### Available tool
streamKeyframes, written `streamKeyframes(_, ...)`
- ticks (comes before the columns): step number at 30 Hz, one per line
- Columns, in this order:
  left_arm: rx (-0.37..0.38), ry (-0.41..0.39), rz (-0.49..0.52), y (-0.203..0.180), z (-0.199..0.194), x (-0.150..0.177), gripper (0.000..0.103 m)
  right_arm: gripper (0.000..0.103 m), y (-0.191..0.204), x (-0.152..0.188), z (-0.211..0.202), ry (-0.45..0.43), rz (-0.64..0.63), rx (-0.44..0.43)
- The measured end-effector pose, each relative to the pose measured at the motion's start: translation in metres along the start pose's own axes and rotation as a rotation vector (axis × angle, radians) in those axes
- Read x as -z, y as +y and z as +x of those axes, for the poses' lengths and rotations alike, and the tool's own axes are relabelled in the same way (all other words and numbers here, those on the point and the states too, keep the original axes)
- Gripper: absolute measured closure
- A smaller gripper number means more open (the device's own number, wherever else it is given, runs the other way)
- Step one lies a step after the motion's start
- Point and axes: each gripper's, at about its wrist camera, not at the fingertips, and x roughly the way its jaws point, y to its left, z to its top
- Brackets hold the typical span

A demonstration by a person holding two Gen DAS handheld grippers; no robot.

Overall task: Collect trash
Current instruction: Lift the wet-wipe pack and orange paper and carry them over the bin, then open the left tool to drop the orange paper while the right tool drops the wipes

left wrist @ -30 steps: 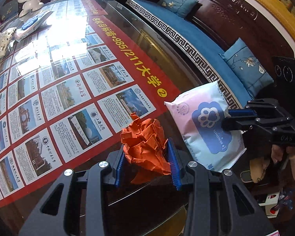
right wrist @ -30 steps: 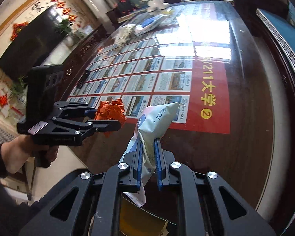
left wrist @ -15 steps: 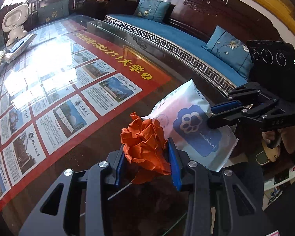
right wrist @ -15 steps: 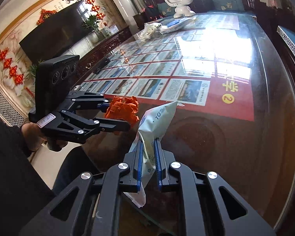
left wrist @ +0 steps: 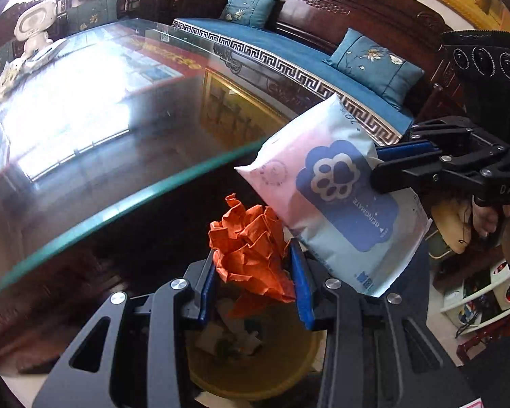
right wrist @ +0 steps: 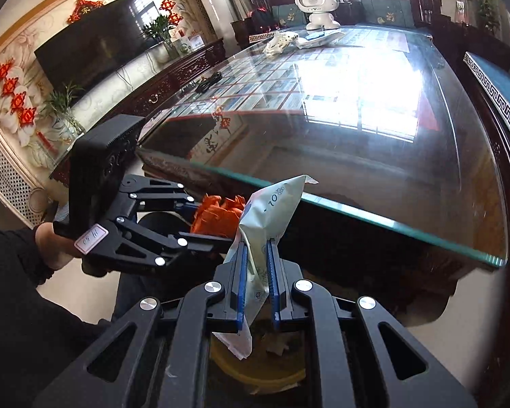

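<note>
The left gripper is clenched on a crumpled orange paper ball, held off the table edge above a yellow bin that has scraps inside. Just beside it, the right gripper grips a pale wipes packet marked with a blue paw, the packet touching the paper ball. Beyond both lies the glass-topped table, with 1 white toy robot at its far end.

left tool clamped shut, right tool clamped shut, side by side
</note>
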Motion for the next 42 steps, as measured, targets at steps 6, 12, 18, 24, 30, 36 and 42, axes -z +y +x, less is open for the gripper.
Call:
streamKeyframes(6,0.004,0.013,-0.026,-0.013,0.004,0.057,0.064,0.091,0.022,0.048,0.02,0.047,0.043,0.042)
streamKeyframes(12,-0.027,0.044,-0.036,-0.019,0.008,0.087,0.064,0.091,0.035,0.082,0.044,0.111,0.065,0.071)
streamKeyframes(18,-0.03,0.085,-0.061,-0.018,0.019,0.099,0.064,0.091,0.041,0.085,0.061,0.132,0.05,0.119)
streamKeyframes(24,-0.03,0.118,-0.067,-0.011,0.028,0.108,0.064,0.046,0.038,0.079,0.062,0.073,0.058,0.16)
streamKeyframes(30,-0.031,0.148,-0.05,-0.014,0.041,0.109,0.064,0.047,0.044,0.078,0.058,0.066,0.005,0.185)
streamKeyframes(36,-0.025,0.177,-0.021,-0.018,0.055,0.107,0.038,0.047,0.04,0.08,0.054,0.065,-0.021,0.218)
streamKeyframes(42,-0.028,0.183,-0.022,-0.019,0.057,0.107,0.038,0.047,0.038,0.083,0.05,0.058,-0.023,0.221)
